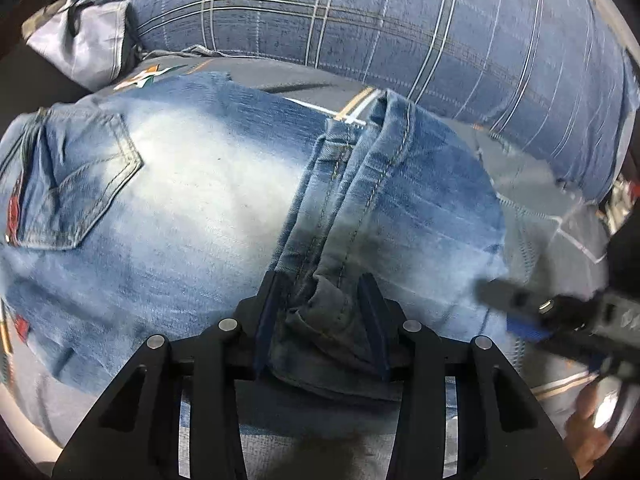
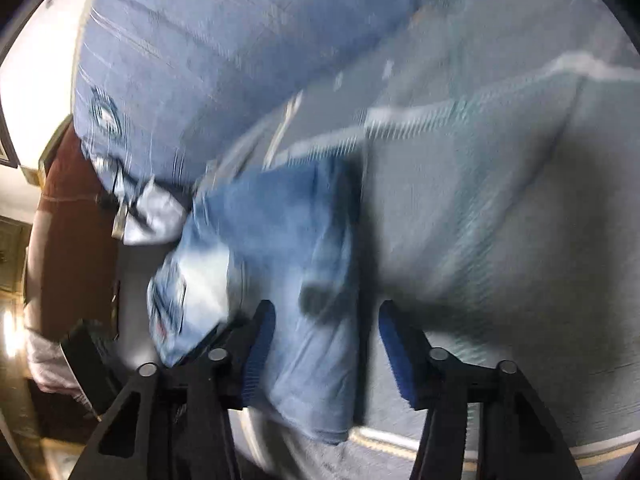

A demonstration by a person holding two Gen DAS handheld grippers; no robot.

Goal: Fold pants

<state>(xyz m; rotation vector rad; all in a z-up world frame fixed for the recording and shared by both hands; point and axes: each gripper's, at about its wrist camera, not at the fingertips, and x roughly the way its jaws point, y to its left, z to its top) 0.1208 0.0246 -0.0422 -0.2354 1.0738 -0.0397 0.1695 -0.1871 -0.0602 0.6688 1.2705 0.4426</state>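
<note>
Faded blue jeans (image 1: 192, 184) lie folded on a bed, back pocket (image 1: 80, 176) at the left and a leg's seamed edge (image 1: 360, 168) running down the middle. My left gripper (image 1: 322, 304) points down at that edge; its jaws stand apart, with the bunched denim hem between the fingers (image 1: 270, 304). The right gripper (image 1: 516, 308) comes in blurred from the right, just off the jeans' right edge. In the right wrist view the jeans (image 2: 280, 240) sit below my right gripper (image 2: 326, 324), whose blue-padded jaws are wide open over the denim's edge, gripping nothing.
A blue plaid pillow (image 1: 400, 20) lies behind the jeans, and a grey satin cloth (image 1: 92, 40) at the far left. The pale blue-grey bed sheet (image 2: 500, 220) spreads to the right of the jeans. A brown bed end (image 2: 68, 220) borders the left.
</note>
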